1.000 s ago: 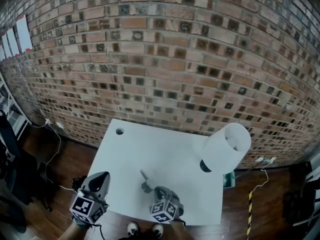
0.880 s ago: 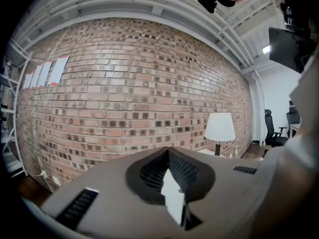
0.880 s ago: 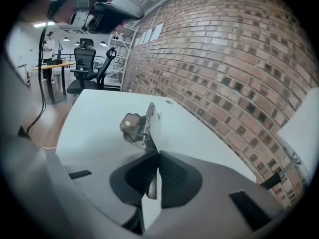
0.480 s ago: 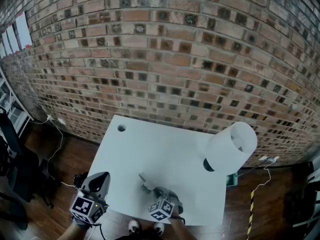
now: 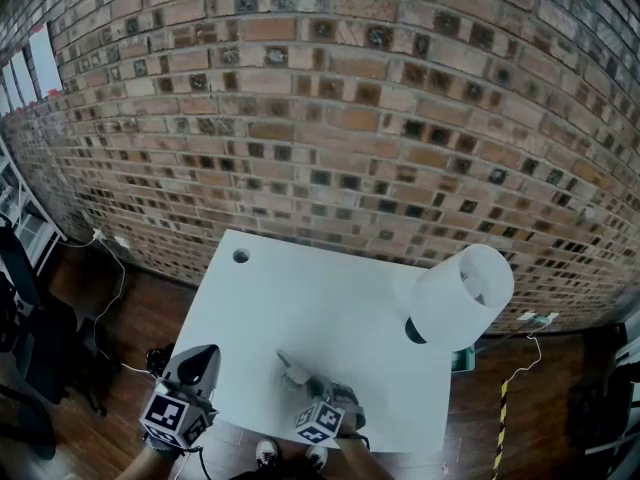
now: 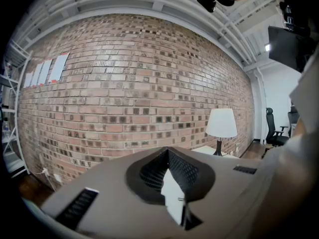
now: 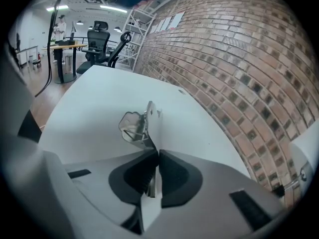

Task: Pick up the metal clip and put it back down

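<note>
The metal clip is a shiny spring clip, held low over the near part of the white table. My right gripper is shut on one of its handles. In the right gripper view the clip sticks out ahead of the right gripper, its wings to the left. These jaws have just been opening a little, with the handle still between the pads. I cannot tell whether the clip touches the tabletop. My left gripper hangs off the table's near left corner, shut and empty; in its own view the left gripper points at the brick wall.
A white table lamp stands at the table's right edge and shows too in the left gripper view, lamp. A cable hole marks the far left corner. The brick wall runs close behind. Office chairs and a shelf stand left.
My right gripper has sunk toward the tabletop with the clip and rolled slightly. The left gripper has stayed where it was.
</note>
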Action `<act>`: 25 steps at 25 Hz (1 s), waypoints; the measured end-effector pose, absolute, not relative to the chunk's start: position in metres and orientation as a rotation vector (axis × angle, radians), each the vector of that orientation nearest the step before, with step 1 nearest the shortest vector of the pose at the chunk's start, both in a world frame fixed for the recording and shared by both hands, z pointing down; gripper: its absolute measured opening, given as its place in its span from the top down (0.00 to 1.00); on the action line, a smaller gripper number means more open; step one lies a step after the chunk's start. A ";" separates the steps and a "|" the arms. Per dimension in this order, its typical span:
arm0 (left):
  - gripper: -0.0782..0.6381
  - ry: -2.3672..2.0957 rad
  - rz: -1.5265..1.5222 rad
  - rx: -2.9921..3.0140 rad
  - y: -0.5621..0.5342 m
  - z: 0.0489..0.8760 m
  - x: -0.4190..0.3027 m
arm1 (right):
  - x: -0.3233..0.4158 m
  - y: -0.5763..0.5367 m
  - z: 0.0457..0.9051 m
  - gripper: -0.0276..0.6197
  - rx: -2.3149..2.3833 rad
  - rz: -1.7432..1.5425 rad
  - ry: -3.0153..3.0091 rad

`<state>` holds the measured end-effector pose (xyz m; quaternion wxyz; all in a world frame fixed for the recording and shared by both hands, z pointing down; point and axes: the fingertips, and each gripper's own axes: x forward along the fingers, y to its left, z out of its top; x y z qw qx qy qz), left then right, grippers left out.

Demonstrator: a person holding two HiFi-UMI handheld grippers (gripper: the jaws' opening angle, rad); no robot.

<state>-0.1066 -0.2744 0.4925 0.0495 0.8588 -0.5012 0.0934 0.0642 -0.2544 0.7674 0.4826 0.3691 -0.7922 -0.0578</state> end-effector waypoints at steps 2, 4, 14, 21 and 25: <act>0.87 -1.526 0.286 2.616 -0.275 0.493 -0.105 | 0.064 -0.254 0.770 0.91 0.894 -0.165 -1.920; 0.87 -1.527 0.287 2.606 -0.275 0.490 -0.103 | 0.063 -0.253 0.771 0.88 0.884 -0.161 -1.929; 0.87 -1.505 0.272 2.630 -0.276 0.487 -0.092 | 0.071 -0.238 0.771 0.87 0.776 -0.096 -1.958; 0.87 -1.495 0.265 2.638 -0.275 0.484 -0.086 | 0.074 -0.232 0.772 0.86 0.690 -0.093 -1.938; 0.87 -1.488 0.251 2.638 -0.274 0.479 -0.085 | 0.077 -0.229 0.769 0.86 0.669 -0.067 -1.952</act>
